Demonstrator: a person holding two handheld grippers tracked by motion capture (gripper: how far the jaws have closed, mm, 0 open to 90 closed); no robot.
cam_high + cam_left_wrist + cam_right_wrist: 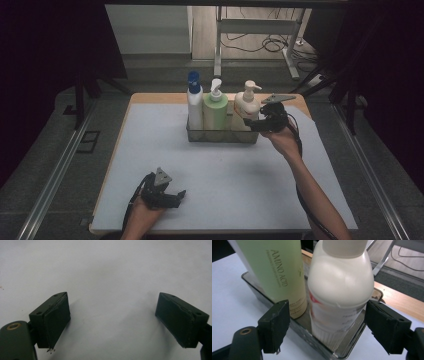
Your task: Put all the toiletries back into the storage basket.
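Three bottles stand in a clear tray (222, 136) at the back of the white mat: a blue-capped white bottle (194, 105), a green pump bottle (215, 112) and a cream pump bottle (246, 106). My right gripper (250, 123) is at the tray's right end, level with the cream bottle. In the right gripper view the right gripper (329, 327) is open, its jaws on either side of the cream bottle (340, 287) with gaps on both sides. The green bottle (274, 267) stands beside it. My left gripper (176, 196) rests open near the front edge; in its own view the left gripper (112, 315) holds nothing.
A white mat (225, 175) covers the wooden table (150, 98). Metal rails (55, 175) run along both sides of the table. A white table frame (260, 30) and cables lie on the floor behind.
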